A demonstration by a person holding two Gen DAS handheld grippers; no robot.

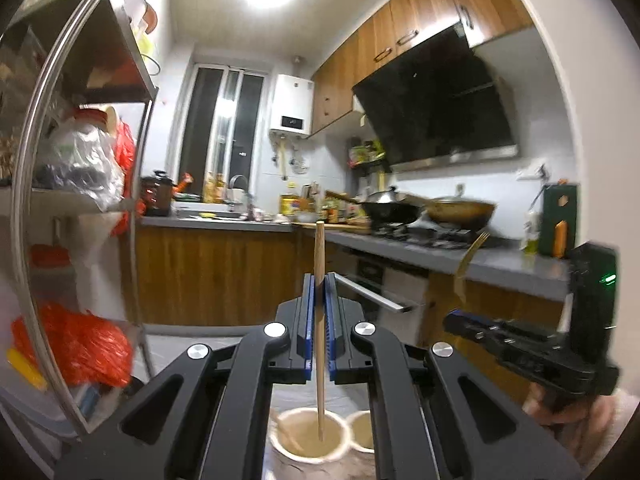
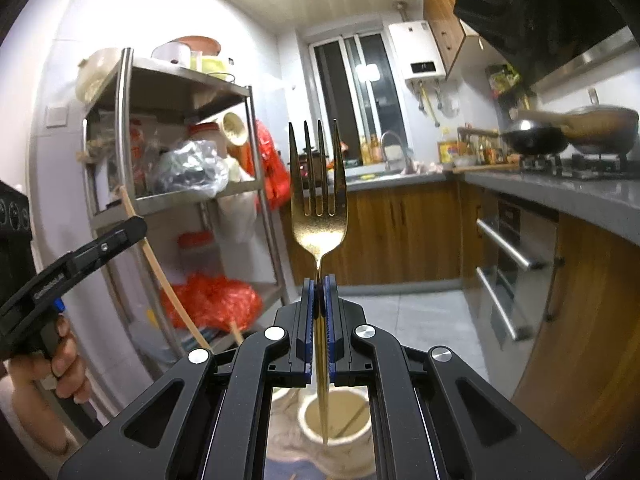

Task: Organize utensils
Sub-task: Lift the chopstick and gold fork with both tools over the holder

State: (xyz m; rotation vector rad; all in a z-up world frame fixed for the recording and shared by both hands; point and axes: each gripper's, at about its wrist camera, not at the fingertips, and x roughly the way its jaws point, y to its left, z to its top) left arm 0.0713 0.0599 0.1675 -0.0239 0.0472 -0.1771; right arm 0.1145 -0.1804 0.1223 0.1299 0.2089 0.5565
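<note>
My left gripper (image 1: 319,280) is shut on a wooden chopstick (image 1: 319,256) held upright, its lower end above a cream cup (image 1: 306,446). A second cream cup (image 1: 362,432) stands right of it. My right gripper (image 2: 319,282) is shut on a gold fork (image 2: 319,196), tines up, its handle end over a cream cup (image 2: 336,424). The right gripper (image 1: 452,318) with the fork (image 1: 472,252) shows at the right of the left wrist view. The left gripper (image 2: 140,226) with the chopstick (image 2: 168,288) shows at the left of the right wrist view.
A steel shelf rack (image 2: 180,92) with bags and jars stands at the left. A grey counter (image 2: 560,192) with stove, woks (image 2: 576,128) and bottles runs along the right and back. Oven handles (image 2: 504,248) jut out below it.
</note>
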